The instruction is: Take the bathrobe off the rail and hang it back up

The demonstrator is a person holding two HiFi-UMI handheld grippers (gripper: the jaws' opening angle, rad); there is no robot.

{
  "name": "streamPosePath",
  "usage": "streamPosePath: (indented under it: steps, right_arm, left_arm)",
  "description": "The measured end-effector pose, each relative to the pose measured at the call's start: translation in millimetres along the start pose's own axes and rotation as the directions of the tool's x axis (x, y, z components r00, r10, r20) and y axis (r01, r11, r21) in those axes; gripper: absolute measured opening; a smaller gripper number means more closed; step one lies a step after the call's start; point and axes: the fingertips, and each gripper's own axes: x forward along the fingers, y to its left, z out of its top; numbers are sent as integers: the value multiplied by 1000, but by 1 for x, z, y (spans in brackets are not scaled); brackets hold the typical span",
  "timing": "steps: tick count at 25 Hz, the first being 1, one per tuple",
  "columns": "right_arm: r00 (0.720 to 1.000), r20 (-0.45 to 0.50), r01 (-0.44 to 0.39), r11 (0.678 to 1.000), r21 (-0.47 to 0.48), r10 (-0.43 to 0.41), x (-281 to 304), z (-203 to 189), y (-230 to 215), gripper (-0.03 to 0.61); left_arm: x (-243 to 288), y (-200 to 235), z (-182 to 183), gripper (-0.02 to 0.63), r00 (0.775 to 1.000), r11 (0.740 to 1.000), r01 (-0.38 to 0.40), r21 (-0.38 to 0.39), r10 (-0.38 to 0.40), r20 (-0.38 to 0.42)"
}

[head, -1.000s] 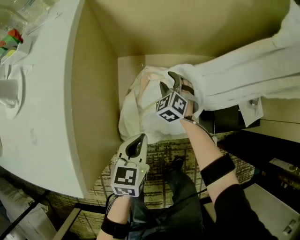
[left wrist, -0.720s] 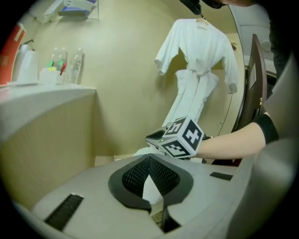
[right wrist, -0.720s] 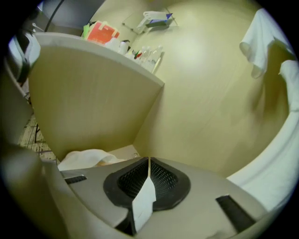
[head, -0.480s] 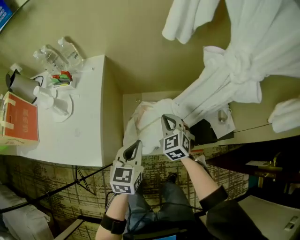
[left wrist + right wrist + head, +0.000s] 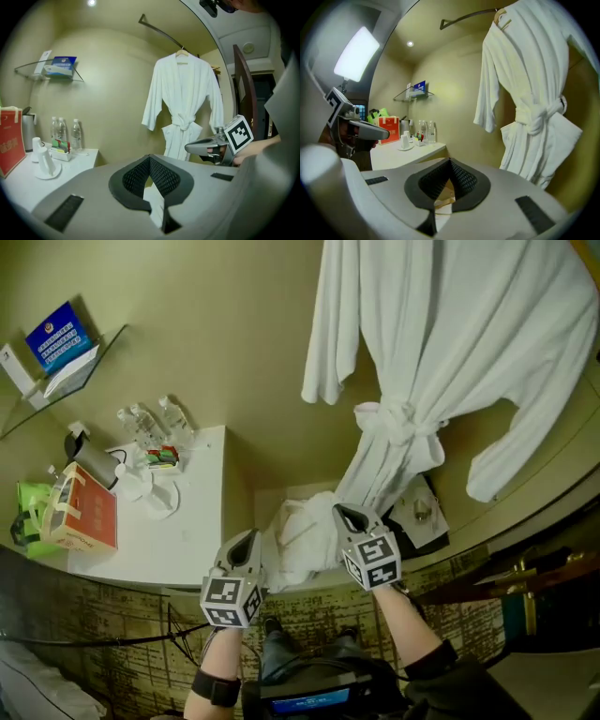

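Note:
The white bathrobe (image 5: 441, 324) hangs on a wooden hanger (image 5: 502, 18) from the dark rail (image 5: 161, 32), with its belt knotted at the waist (image 5: 398, 423). The hem reaches down towards a low shelf. My left gripper (image 5: 247, 538) is shut with nothing between its pads and points at the wall left of the robe (image 5: 180, 93). My right gripper (image 5: 345, 514) is shut too, also on nothing, just below and in front of the robe's hem. It touches no cloth. Both grippers stand side by side, a little apart.
A white counter (image 5: 187, 540) at the left carries water bottles (image 5: 150, 423), a kettle (image 5: 89, 460), cups and a red paper bag (image 5: 89, 507). A glass shelf (image 5: 56, 371) with a blue box hangs above it. White cloth (image 5: 300, 535) lies on the low shelf below the robe.
Both grippers have risen from the low shelf and the head view has swung up to the hanging robe. The right gripper's jaws, open beside the robe's lower cloth, have shut and come away empty.

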Motion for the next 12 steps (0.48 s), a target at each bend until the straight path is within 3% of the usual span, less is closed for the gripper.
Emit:
streamPosePath:
  steps: [5, 12]
  right_arm:
    - [998, 58, 2, 998, 69, -6, -43, 15, -2, 23]
    - [996, 80, 21, 995, 97, -28, -79, 10, -4, 25]
  left_arm:
    - [-20, -7, 30, 0, 999, 1000, 8, 3, -8, 46]
    - [-29, -22, 42, 0, 997, 999, 30, -9, -30, 72]
